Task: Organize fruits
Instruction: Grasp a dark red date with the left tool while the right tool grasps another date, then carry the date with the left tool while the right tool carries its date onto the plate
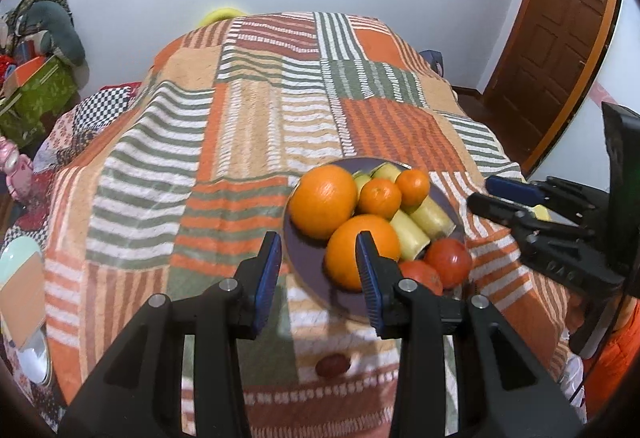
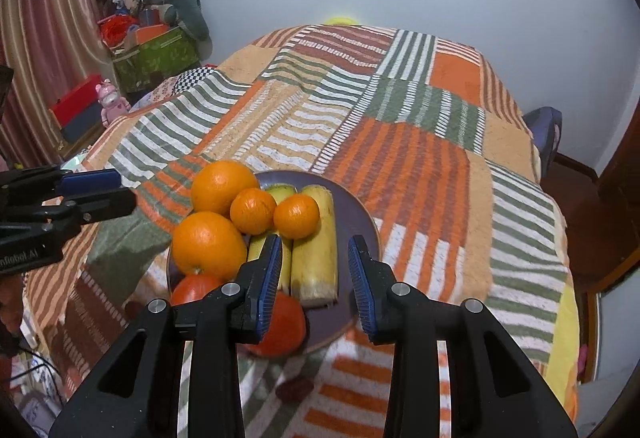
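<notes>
A purple plate (image 1: 306, 266) (image 2: 354, 211) on the striped cloth carries two large oranges (image 1: 323, 199) (image 2: 208, 244), two mandarins (image 1: 379, 197) (image 2: 296, 215), yellow banana pieces (image 1: 432, 215) (image 2: 316, 262) and red tomatoes (image 1: 449, 256) (image 2: 280, 326). A small dark red fruit (image 1: 332, 364) (image 2: 295, 388) lies on the cloth in front of the plate. My left gripper (image 1: 319, 242) hovers over the plate's near left edge, open and empty. My right gripper (image 2: 315, 244) hangs above the bananas, open and empty. Each gripper shows at the side of the other's view (image 1: 496, 193) (image 2: 100, 189).
The patchwork cloth (image 1: 248, 125) covers the whole table and drapes over its edges. A pale green dish (image 1: 20, 262) sits at the near left. A green box (image 2: 156, 55) with clutter stands by the curtain, a wooden door (image 1: 560, 37) at the right.
</notes>
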Tool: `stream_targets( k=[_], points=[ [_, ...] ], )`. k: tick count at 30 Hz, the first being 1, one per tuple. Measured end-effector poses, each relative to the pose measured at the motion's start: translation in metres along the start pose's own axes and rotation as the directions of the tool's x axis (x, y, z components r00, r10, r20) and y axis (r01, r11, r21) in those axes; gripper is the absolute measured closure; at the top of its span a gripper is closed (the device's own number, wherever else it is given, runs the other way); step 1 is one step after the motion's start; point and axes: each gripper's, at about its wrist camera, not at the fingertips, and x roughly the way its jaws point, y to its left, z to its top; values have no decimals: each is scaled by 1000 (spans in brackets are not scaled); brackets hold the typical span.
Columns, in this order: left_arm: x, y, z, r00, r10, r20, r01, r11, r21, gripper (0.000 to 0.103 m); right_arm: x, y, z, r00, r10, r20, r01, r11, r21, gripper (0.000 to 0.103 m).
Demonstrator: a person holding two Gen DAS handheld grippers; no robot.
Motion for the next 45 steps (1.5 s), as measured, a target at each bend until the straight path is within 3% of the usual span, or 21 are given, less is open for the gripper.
stream_targets(
  k=[11, 22, 36, 40, 45],
  points=[
    [-4, 0, -43, 996, 17, -86, -17, 1000, -2, 65, -16, -2, -30, 999, 0, -49, 1, 1000, 7, 72],
    [17, -7, -76, 983, -27, -181, 23, 999, -24, 65, -6, 3, -64, 988, 33, -149, -27, 999, 39, 71],
    [42, -8, -82, 976, -24, -216, 18, 999, -29, 66, 13, 7, -81, 979, 45, -200, -33, 998, 59, 72],
    [44, -6, -81, 977, -24, -213, 18, 999, -32, 76, 14, 6, -81, 980, 49, -191, -38, 997, 62, 76],
    [43, -5, -80, 977, -25, -210, 19, 999, -32, 76, 15, 8, -79, 981, 62, -182, -51, 997, 62, 82]
  ],
)
